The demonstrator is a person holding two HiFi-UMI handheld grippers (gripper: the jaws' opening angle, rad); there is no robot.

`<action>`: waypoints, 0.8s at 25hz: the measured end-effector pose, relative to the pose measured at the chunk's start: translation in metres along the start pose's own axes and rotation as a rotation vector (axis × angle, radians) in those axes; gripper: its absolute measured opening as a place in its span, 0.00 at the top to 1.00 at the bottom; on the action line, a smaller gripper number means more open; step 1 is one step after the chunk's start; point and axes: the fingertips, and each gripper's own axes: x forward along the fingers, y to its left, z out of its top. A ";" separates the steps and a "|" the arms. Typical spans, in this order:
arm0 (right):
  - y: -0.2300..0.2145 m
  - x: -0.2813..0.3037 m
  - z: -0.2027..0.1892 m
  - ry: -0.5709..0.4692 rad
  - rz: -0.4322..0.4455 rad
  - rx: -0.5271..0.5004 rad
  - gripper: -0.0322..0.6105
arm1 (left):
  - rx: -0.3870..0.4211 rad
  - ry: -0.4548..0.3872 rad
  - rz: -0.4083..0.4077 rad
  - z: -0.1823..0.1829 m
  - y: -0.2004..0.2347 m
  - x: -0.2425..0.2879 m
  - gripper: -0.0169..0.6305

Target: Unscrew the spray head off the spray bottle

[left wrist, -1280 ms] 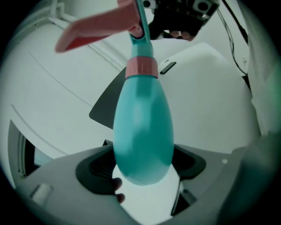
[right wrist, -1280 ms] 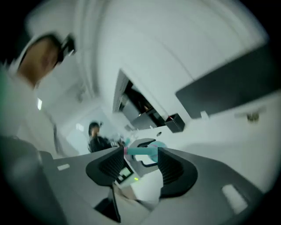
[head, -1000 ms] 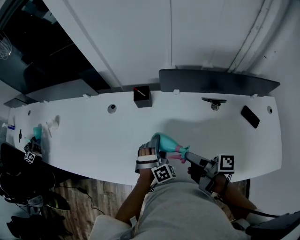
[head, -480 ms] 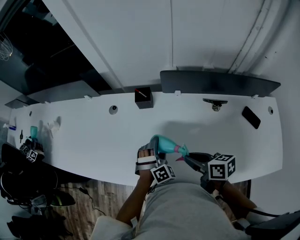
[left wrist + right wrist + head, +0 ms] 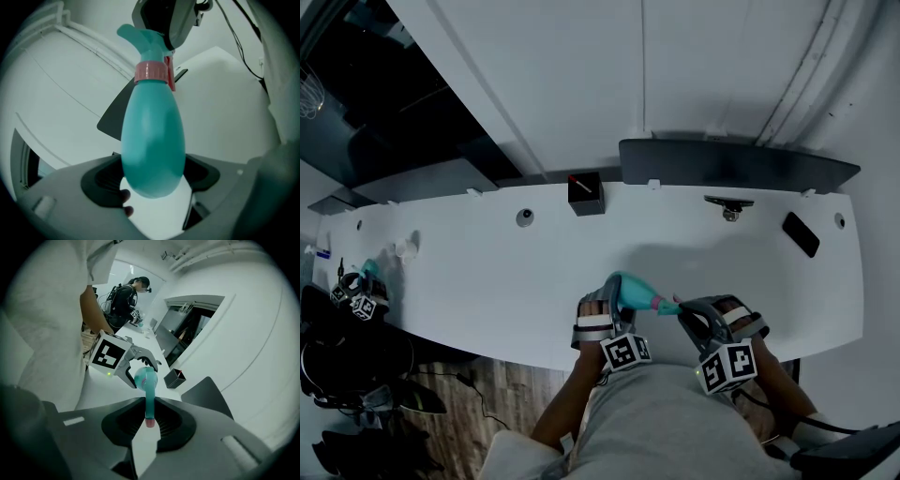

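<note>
Two grips, left gripper (image 5: 611, 298) holds spray bottle (image 5: 152, 140), right gripper (image 5: 686, 310) rolled, just closed on spray head (image 5: 147, 385)

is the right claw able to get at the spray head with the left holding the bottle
Likely yes: the left claw grips only the body of the spray bottle, leaving the spray head free, and the right claw has just been closing, with the head between its jaws.
</note>
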 end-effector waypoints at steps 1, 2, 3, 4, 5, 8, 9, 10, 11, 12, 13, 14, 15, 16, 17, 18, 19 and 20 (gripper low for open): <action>0.000 0.000 0.000 0.000 -0.007 -0.018 0.85 | 0.000 -0.001 0.002 0.000 0.001 0.000 0.38; -0.001 0.000 0.001 -0.001 -0.018 -0.042 0.85 | -0.002 -0.003 0.005 0.001 0.001 0.000 0.38; -0.001 0.000 0.002 -0.004 -0.034 -0.073 0.85 | -0.005 -0.004 0.008 0.001 0.003 0.000 0.38; -0.002 -0.001 0.004 -0.011 -0.055 -0.107 0.85 | -0.011 -0.006 0.012 0.001 0.004 -0.001 0.38; -0.004 -0.002 0.006 -0.023 -0.080 -0.135 0.84 | -0.020 -0.009 0.017 0.001 0.005 -0.001 0.38; -0.011 -0.009 0.012 -0.088 -0.112 -0.049 0.81 | -0.051 -0.013 0.035 0.001 0.009 0.000 0.38; -0.015 -0.014 0.013 -0.120 -0.105 0.052 0.78 | -0.056 -0.013 0.042 0.001 0.009 0.002 0.38; -0.019 -0.020 0.014 -0.158 -0.088 0.188 0.75 | -0.059 -0.012 0.049 0.000 0.009 0.003 0.38; -0.022 -0.026 0.014 -0.201 -0.054 0.358 0.73 | -0.062 -0.010 0.056 0.000 0.010 0.004 0.38; -0.024 -0.033 0.015 -0.251 0.005 0.562 0.73 | -0.066 -0.007 0.063 0.000 0.013 0.003 0.38; -0.024 -0.040 0.018 -0.307 0.094 0.794 0.73 | -0.066 -0.004 0.073 0.000 0.016 0.002 0.38; -0.024 -0.045 0.022 -0.367 0.203 1.046 0.73 | -0.062 -0.001 0.086 0.000 0.019 0.002 0.38; -0.024 -0.048 0.025 -0.427 0.315 1.305 0.72 | -0.055 0.001 0.101 0.000 0.022 0.003 0.38; -0.024 -0.047 0.026 -0.478 0.410 1.555 0.70 | -0.045 0.001 0.117 0.001 0.025 0.003 0.38; -0.023 -0.043 0.022 -0.511 0.474 1.776 0.69 | -0.036 -0.001 0.132 0.002 0.027 0.004 0.38; -0.022 -0.036 0.017 -0.521 0.507 1.951 0.68 | -0.025 -0.005 0.147 0.004 0.029 0.004 0.38; -0.019 -0.028 0.010 -0.512 0.513 2.079 0.68 | -0.013 -0.010 0.162 0.006 0.031 0.003 0.38; -0.016 -0.020 0.004 -0.495 0.504 2.170 0.68 | 0.002 -0.014 0.175 0.008 0.033 0.003 0.38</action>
